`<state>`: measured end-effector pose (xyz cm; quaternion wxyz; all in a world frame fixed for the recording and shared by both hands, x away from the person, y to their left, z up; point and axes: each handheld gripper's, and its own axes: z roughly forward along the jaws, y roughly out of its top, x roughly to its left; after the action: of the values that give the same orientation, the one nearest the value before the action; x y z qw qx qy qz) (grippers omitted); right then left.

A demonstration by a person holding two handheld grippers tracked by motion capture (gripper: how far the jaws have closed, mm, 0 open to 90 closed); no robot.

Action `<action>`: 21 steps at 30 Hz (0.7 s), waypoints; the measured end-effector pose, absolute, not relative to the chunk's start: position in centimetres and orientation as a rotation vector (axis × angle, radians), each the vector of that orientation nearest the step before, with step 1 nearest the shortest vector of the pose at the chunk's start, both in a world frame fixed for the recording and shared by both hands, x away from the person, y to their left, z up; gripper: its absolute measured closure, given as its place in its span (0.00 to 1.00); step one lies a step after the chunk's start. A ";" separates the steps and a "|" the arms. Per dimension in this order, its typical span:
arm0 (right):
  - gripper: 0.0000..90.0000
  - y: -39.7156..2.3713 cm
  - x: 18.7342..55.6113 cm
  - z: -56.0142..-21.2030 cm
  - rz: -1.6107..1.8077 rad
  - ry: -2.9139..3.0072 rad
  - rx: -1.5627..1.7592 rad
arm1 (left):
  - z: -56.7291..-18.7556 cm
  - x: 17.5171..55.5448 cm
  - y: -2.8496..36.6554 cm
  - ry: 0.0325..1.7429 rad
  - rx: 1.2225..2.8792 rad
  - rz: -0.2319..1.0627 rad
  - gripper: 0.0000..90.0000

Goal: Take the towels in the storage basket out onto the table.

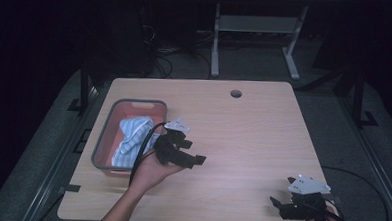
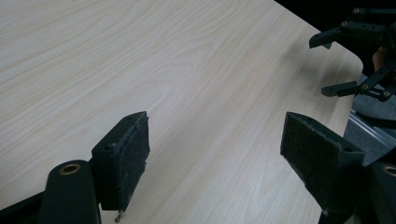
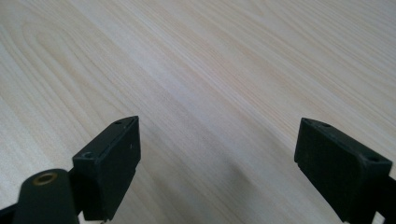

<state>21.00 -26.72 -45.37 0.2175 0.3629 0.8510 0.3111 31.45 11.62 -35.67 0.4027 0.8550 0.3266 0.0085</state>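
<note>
Jaws of both the left gripper [image 1: 186, 152] and the right gripper [image 1: 280, 205] stand apart, holding nothing, over the bare wooden surface [image 1: 253, 138]. A striped cloth [image 1: 130, 137] lies crumpled inside the grey-rimmed bin [image 1: 137, 103]; soft and light, it is probably best pinched at a raised fold.

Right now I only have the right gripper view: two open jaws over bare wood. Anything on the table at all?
Observer: Yes, a basket sits at the table's left side.
Operator: Anything in it?
Observer: A blue-and-white striped cloth lies inside.
Operator: Where's the left gripper?
Observer: The left gripper is just right of the basket, jaws open, nothing between them.
Operator: And mine?
Observer: The right gripper is near the table's front right corner.
</note>
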 end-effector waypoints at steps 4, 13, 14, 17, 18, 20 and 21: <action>0.15 -26.8 21.0 -45.3 0.860 2.348 1.003 | -34.9 31.8 12.1 0.819 2.168 0.022 0.26; 0.15 -26.8 20.9 -45.2 0.842 2.348 0.986 | -33.7 32.9 13.2 0.832 2.177 0.003 0.28; 0.15 -26.8 20.9 -45.2 0.841 2.347 0.990 | -33.4 33.1 13.6 0.838 2.176 0.002 0.28; 0.15 -26.8 21.0 -45.2 0.855 2.346 0.991 | -33.2 33.3 13.9 0.847 2.179 0.006 0.26; 0.15 -26.8 21.0 -45.2 0.854 2.349 0.992 | -33.1 33.6 14.4 0.864 2.171 0.006 0.26; 0.15 -26.8 21.0 -45.3 0.853 2.349 0.995 | -33.1 33.8 14.7 0.870 2.164 -0.001 0.26; 0.15 -26.8 21.0 -45.3 0.853 2.347 0.996 | -33.0 33.9 15.1 0.880 2.160 0.000 0.26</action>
<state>20.96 -26.84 -45.25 0.2245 0.3609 0.8507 0.3093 33.95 15.14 -33.03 0.3937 0.8513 0.3468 -0.0001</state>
